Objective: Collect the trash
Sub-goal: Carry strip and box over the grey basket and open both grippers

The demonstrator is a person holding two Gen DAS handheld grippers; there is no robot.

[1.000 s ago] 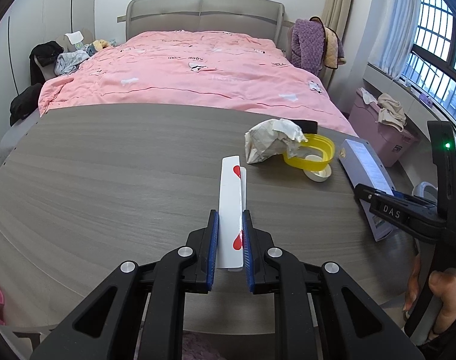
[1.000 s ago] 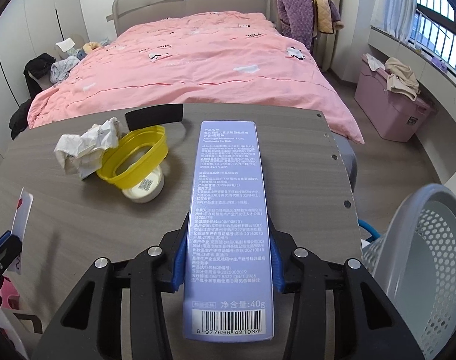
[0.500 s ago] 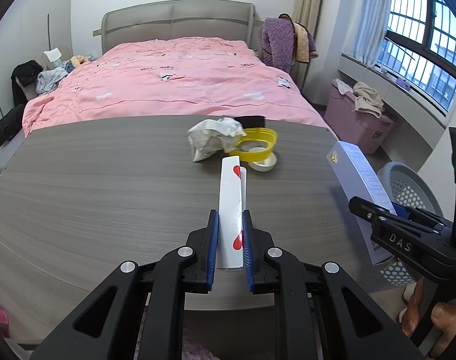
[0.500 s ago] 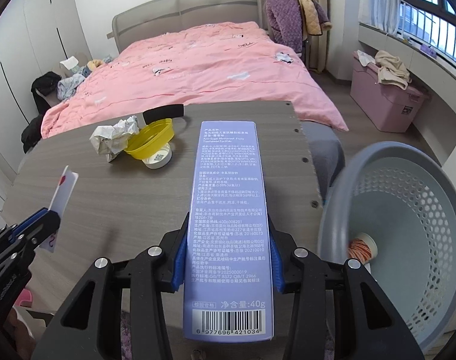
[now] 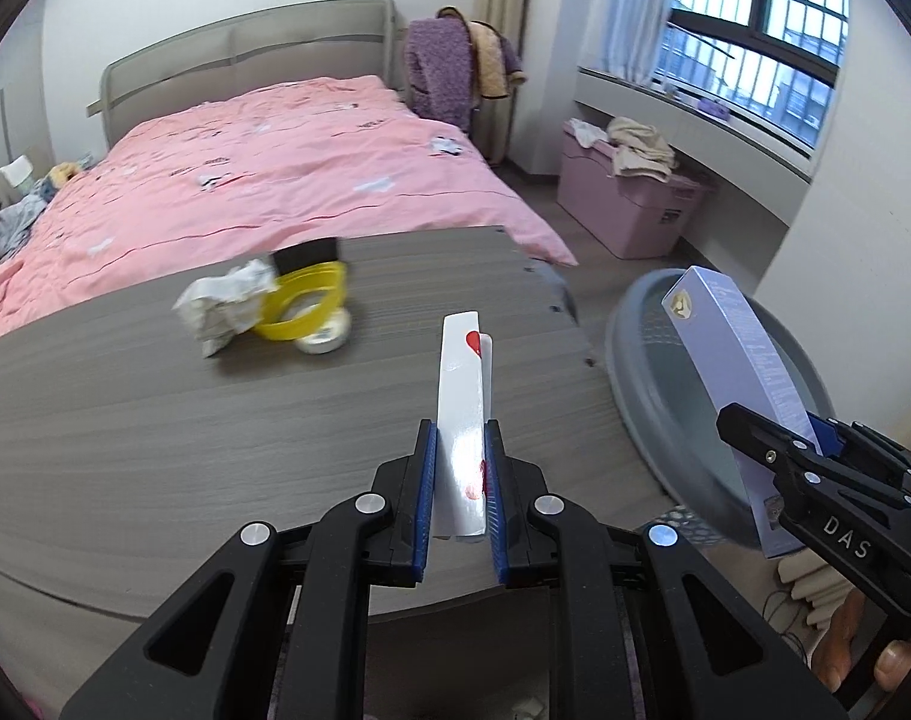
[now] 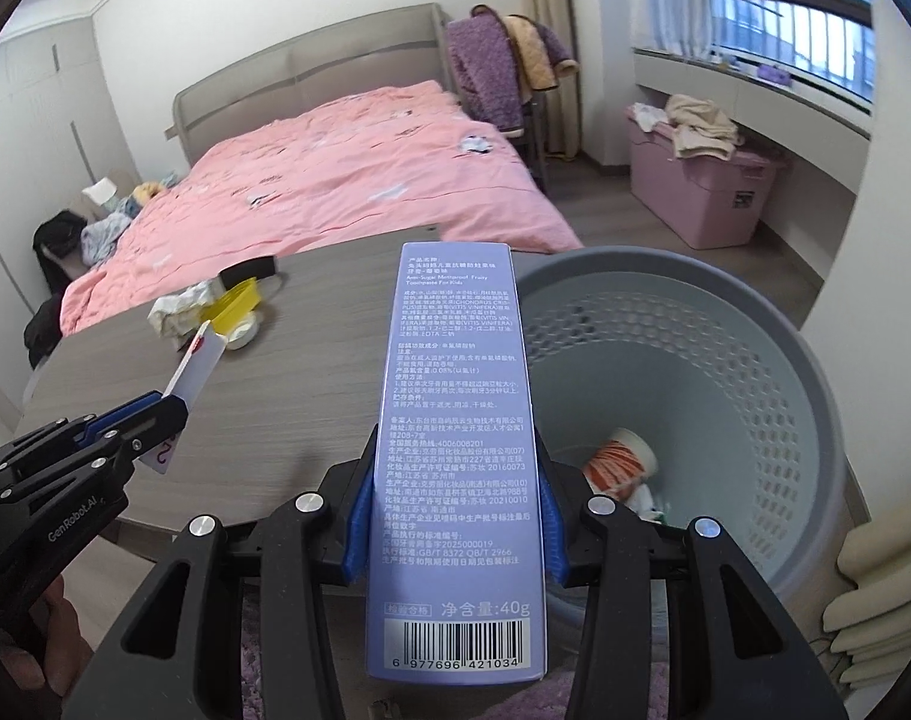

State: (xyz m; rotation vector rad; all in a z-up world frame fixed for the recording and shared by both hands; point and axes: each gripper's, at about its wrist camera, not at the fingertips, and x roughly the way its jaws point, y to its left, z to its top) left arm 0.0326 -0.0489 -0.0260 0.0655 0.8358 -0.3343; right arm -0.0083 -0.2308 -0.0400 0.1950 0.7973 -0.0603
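With the right gripper (image 6: 452, 531) clamped on the purple toothpaste box (image 6: 455, 456) beside the grey basket (image 6: 815, 396) (left gripper (image 5: 460, 504) pinching a card (image 5: 462, 402) over the table (image 5: 155, 420)), carry the box fully over the rim before releasing.

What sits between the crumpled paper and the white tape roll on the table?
The yellow ring, leaning against crumpled paper and over the white tape roll; left wrist view.

Purple box over the edge of the basket

The right gripper (image 6: 452, 531) clamps a purple box (image 6: 458, 420) beside the grey basket (image 6: 773, 360), where a cup (image 6: 620, 465) lies; the left gripper (image 6: 155, 414) holds a white card (image 6: 194, 369) above the table (image 6: 287, 408).
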